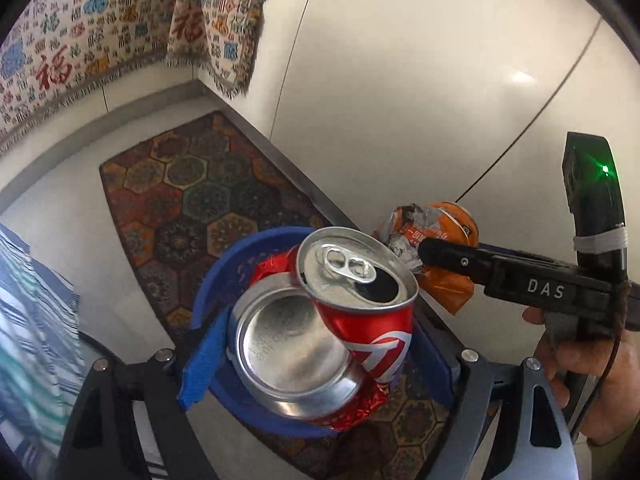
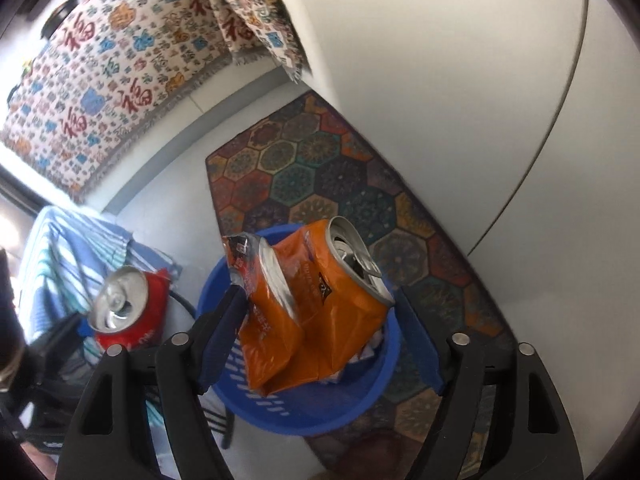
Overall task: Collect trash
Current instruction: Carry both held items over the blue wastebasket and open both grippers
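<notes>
A crushed red cola can (image 1: 340,312) with crinkled red foil under it hangs between the blue-taped fingers of my left gripper (image 1: 324,320), which is shut on it right above the blue plastic basket (image 1: 248,240). The right wrist view shows that red can (image 2: 120,312) at the left. My right gripper (image 2: 320,296) is shut on a crushed orange can (image 2: 344,280) and an orange wrapper (image 2: 272,344), held over the blue basket (image 2: 304,412). The orange trash (image 1: 444,228) and the right gripper also show in the left wrist view, just right of the red can.
The basket stands on a hexagon-patterned rug (image 2: 320,176) on a pale floor. A white rounded surface (image 1: 420,80) rises to the right. A fringed cloth with red characters (image 1: 80,40) hangs behind, striped blue fabric (image 2: 64,248) lies left, and a person's hand (image 1: 580,364) grips the right tool.
</notes>
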